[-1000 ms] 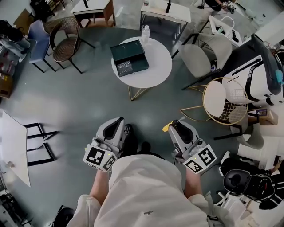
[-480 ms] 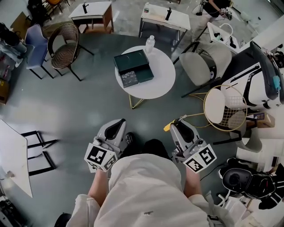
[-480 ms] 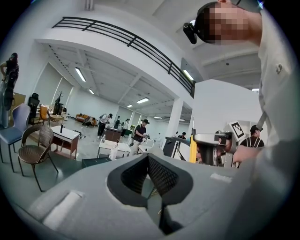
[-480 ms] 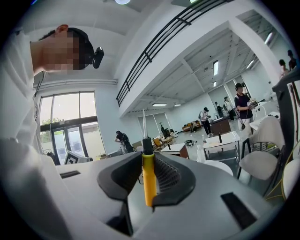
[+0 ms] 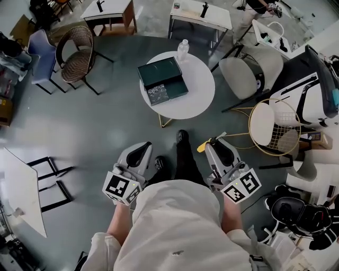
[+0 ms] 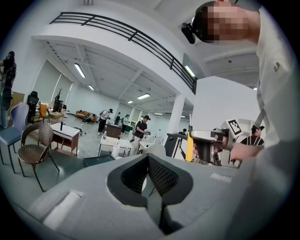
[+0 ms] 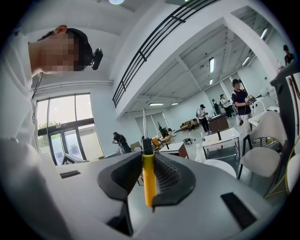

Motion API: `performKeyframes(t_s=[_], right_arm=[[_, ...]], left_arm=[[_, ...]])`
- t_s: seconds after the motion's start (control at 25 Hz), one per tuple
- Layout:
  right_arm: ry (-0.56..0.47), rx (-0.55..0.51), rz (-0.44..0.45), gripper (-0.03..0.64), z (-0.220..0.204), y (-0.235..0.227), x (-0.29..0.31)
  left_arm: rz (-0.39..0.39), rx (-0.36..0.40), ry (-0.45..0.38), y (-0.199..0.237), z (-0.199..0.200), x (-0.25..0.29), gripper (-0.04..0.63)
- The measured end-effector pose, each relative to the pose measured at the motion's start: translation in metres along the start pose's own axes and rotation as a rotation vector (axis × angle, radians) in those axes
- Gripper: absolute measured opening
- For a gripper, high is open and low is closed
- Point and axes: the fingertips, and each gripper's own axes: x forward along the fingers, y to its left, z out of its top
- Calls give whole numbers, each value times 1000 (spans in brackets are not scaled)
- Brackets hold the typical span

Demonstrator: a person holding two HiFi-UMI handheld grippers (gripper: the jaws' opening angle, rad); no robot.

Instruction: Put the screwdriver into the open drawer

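In the head view a dark green drawer box (image 5: 163, 79) stands open on the round white table (image 5: 196, 92), with a water bottle (image 5: 183, 49) at the table's far edge. My right gripper (image 5: 212, 144) is shut on the screwdriver (image 5: 203, 147), well short of the table. In the right gripper view its yellow handle (image 7: 148, 180) sits between the pads and the metal shaft points up. My left gripper (image 5: 142, 150) is shut with nothing in it. The left gripper view shows the drawer box (image 6: 98, 161) ahead and the right gripper (image 6: 206, 145) beside it.
A wicker chair (image 5: 78, 50) stands left of the table. A white chair (image 5: 246, 71) and a gold wire chair (image 5: 273, 124) stand to its right. Two desks (image 5: 198, 13) lie beyond it. The person's shoe (image 5: 181, 138) is between the grippers. Several people stand far off.
The round table with the drawer box has come nearer in the head view. A foot has stepped forward between the grippers. Both grippers keep their state.
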Motion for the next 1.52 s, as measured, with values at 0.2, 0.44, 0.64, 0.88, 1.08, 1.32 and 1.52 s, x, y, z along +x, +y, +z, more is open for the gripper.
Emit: performKeyframes(t_s=[0.2,0.44,0.64,0.88,1.08,1.32,1.52], right_arm=[[4,-9,4,81,10,-27,23],[35,-9,30,81,25,-75,62],[39,-3,95,81,48,-114,94],[54,5,186,81,71,-160,124],[84,20,273,81,77,-185,139],[141,44,349,81,70,-208,155],[180,56,382,81,61,-208,162]], left_arm=[[32,-15,1,24,6,27,11],[51,4,2,36,29,78,10],[119,3,-12,52,50,115,10],[201,-22,-44,58,66,156,11],[294,-37,-46,62,65,178,11],[379,-61,-59,59,67,192,11],[416,-89,-31,54,56,190,9]])
